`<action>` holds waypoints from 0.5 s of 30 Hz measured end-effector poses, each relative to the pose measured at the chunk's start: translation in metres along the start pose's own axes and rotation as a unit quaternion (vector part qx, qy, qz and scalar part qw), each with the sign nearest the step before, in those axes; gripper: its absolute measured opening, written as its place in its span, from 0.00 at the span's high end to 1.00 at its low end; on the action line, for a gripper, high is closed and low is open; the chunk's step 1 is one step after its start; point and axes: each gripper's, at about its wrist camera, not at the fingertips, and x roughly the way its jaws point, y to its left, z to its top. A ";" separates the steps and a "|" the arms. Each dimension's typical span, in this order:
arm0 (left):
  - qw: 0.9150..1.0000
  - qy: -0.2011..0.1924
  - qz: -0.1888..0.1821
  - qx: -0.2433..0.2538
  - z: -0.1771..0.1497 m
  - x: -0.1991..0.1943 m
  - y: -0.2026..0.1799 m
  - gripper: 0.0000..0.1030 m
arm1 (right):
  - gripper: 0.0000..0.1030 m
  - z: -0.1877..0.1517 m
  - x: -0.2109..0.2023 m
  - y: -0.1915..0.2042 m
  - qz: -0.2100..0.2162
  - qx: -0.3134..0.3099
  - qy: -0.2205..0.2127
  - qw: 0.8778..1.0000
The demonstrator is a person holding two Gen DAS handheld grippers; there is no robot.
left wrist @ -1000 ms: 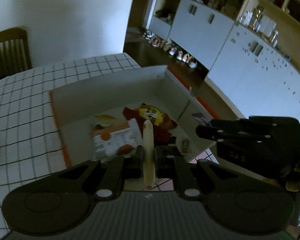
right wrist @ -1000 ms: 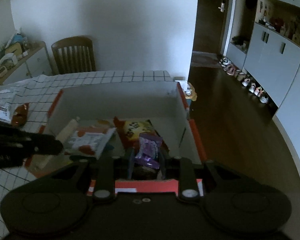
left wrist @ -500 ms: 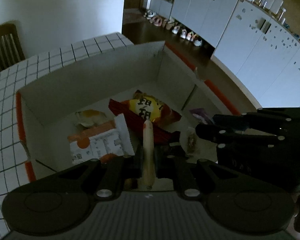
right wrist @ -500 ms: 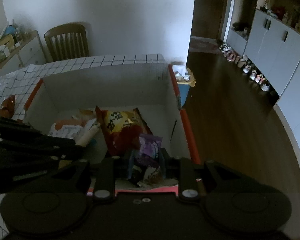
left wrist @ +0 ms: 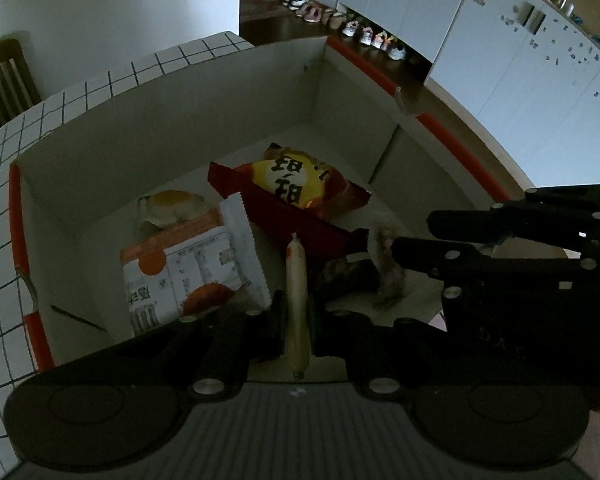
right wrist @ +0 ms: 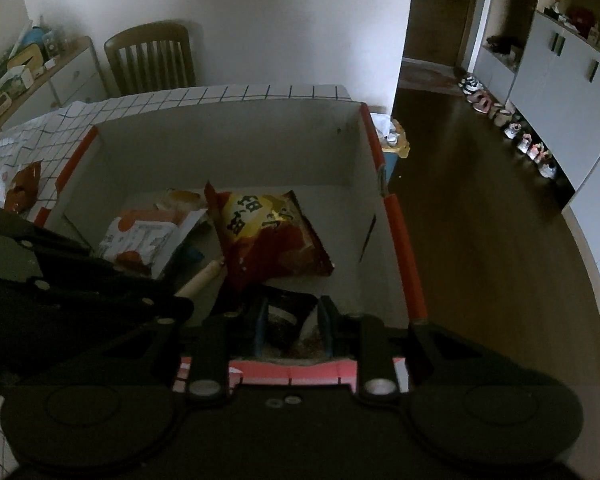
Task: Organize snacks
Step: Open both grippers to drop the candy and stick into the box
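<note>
On the grid-patterned surface (right wrist: 260, 94) stands a white box (left wrist: 220, 92). Left gripper (left wrist: 296, 312) fingers clench a sausage stick (left wrist: 296, 280) over it; right gripper (right wrist: 292, 328) grasps a dark packet (right wrist: 288, 312). Only the right view shows packets (right wrist: 20, 184) on the surface outside the box, far left.

Matte black tool (left wrist: 297, 312), silver screws

I'm counting one box (left wrist: 228, 92) on the worktop (left wrist: 4, 184) — three snack packets lying inside it, one sausage stick (left wrist: 296, 296), one dark pouch (right wrist: 288, 316), and two more packets (right wrist: 16, 184) outside.
</note>
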 end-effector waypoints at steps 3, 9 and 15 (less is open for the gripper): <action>1.000 0.001 0.007 -0.001 -0.001 -0.002 0.000 0.89 | 0.75 -0.001 -0.001 0.000 -0.001 0.001 0.000 1.000; 1.000 -0.011 0.007 -0.004 -0.005 -0.012 0.002 0.89 | 0.74 -0.002 -0.006 0.000 0.004 0.003 -0.003 1.000; 0.999 -0.030 0.007 -0.010 -0.011 -0.028 0.007 0.88 | 0.73 -0.003 -0.017 0.004 0.011 0.005 -0.010 1.000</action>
